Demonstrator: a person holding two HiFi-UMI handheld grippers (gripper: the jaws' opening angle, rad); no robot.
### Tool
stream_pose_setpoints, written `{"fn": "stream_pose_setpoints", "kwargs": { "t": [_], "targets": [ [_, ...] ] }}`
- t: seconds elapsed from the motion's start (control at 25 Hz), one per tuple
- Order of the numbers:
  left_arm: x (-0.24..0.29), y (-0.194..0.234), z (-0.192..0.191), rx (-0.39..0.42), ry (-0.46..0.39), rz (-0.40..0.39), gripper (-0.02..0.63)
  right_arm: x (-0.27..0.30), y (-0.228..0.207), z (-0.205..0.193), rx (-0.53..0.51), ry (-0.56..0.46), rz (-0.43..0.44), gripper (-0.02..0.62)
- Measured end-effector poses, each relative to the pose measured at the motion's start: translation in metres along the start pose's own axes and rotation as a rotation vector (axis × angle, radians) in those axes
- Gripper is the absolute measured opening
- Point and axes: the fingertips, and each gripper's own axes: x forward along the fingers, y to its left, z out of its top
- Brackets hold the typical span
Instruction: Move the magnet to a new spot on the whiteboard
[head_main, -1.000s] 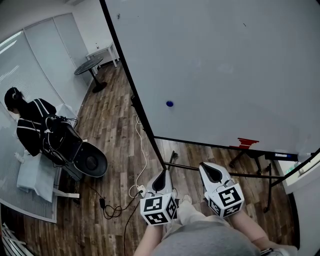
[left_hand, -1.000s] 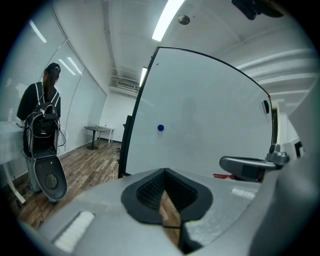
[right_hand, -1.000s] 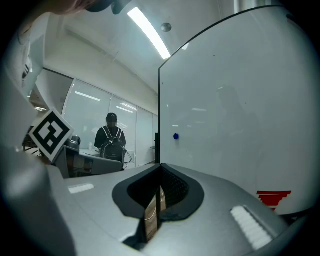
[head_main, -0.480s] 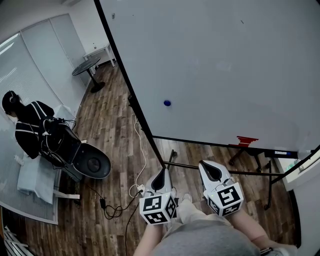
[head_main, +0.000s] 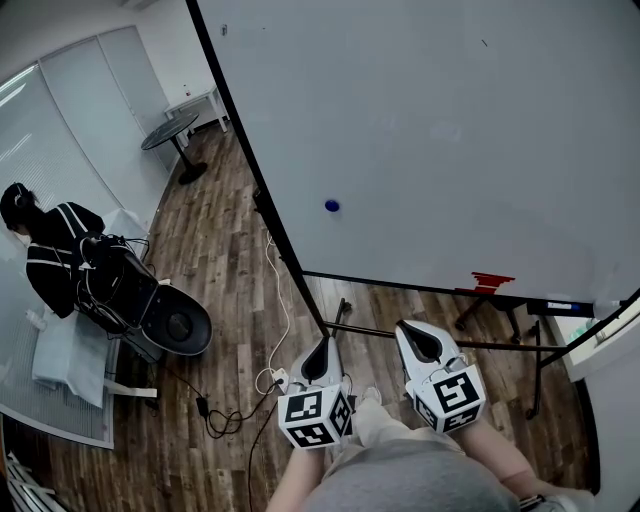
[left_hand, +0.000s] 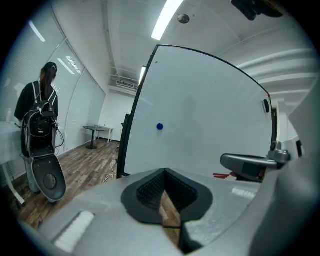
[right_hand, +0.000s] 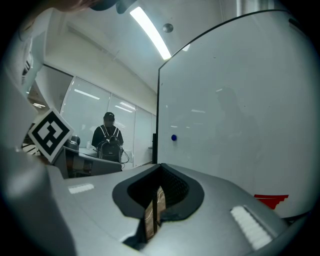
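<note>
Whiteboard (head_main: 450, 130) — blue magnet (head_main: 332, 206) on it

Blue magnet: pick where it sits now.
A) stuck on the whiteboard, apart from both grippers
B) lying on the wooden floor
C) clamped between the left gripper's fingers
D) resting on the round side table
A: the blue magnet clings to the whiteboard, far from the left gripper and the right gripper, which are both shut and empty.
</note>
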Motion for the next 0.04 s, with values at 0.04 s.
{"fn": "stream_pose_setpoints", "kwargs": {
  "t": [0.04],
  "targets": [
    [0.0005, -0.0001, -0.0004, -0.001, 0.0, -0.001, 0.005, 0.0001, -0.0002, -0.0004, 0.0, -0.001, 0.0, -0.002]
  ]
}}
